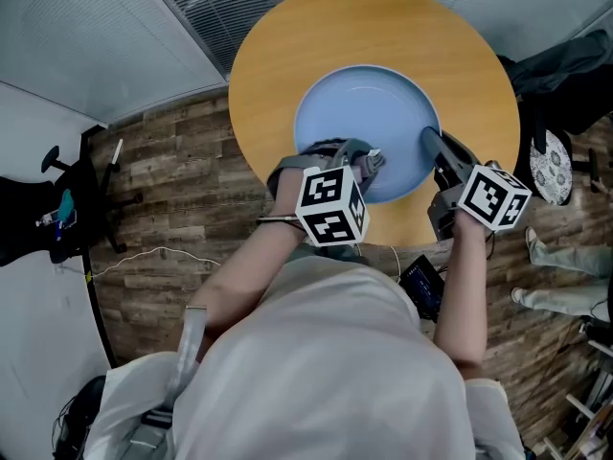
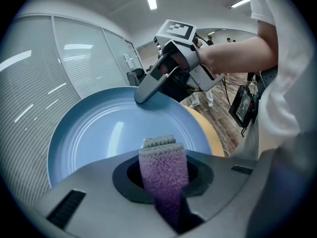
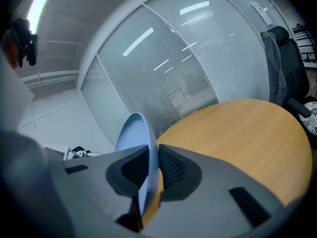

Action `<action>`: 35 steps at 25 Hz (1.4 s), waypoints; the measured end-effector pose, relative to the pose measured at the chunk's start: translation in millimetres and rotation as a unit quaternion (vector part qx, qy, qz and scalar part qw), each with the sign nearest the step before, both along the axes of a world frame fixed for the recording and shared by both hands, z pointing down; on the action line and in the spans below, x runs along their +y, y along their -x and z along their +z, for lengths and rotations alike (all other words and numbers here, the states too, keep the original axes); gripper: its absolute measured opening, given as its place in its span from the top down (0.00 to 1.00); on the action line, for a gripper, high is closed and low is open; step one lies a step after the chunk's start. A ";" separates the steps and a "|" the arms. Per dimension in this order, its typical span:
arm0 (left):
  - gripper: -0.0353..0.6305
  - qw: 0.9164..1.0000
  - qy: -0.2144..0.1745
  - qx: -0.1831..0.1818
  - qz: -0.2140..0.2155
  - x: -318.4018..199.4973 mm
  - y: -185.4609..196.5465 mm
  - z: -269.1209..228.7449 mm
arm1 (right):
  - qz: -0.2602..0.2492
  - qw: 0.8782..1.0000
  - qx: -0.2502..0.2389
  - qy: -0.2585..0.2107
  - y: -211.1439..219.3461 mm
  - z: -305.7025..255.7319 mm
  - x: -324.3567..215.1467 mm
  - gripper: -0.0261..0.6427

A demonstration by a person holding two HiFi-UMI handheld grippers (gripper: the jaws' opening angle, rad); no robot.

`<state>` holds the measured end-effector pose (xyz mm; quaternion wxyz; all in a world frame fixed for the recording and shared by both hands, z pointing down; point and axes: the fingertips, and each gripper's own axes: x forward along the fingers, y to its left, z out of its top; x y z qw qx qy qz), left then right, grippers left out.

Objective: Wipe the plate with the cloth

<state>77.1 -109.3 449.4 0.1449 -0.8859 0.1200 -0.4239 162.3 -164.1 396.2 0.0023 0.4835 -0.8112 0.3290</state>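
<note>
While the light blue plate (image 1: pixel 359 113) lies on the round wooden desk (image 1: pixel 383 17), both grippers are at the side of it nearest the person. The left gripper (image 2: pixel 162 155) is closed on a purple cloth (image 2: pixel 163 175). A folded strip of it stands up between the jaws, its grey end just over the near part of the plate. In the head view the cloth sits bunched at that gripper's tip on the plate's near side. The right gripper (image 3: pixel 148 170) is pinched onto the plate's rim at the person's right. The thin edge of the plate is caught between its two ribbed pads, the jaws only narrowly apart. In the left gripper view the right gripper's grey tip sits on the rim across the plate from the cloth. A wood-patterned floor (image 1: pixel 172 209) surrounds the desk, and slatted blinds (image 3: pixel 188 58) stand beyond it
</note>
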 end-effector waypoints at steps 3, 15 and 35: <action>0.83 1.000 0.000 0.001 0.009 4.2 -4.9 1.8 | -0.001 1.000 -0.004 0.000 4.5 1.9 0.2 0.89; 0.83 1.000 0.002 0.016 0.019 6.4 -22.9 -4.3 | -0.009 1.000 -0.009 0.003 14.8 4.7 1.3 0.89; 0.83 0.999 0.003 0.022 0.028 13.6 -32.7 -6.2 | -0.034 0.999 -0.010 0.011 37.9 9.5 4.4 0.89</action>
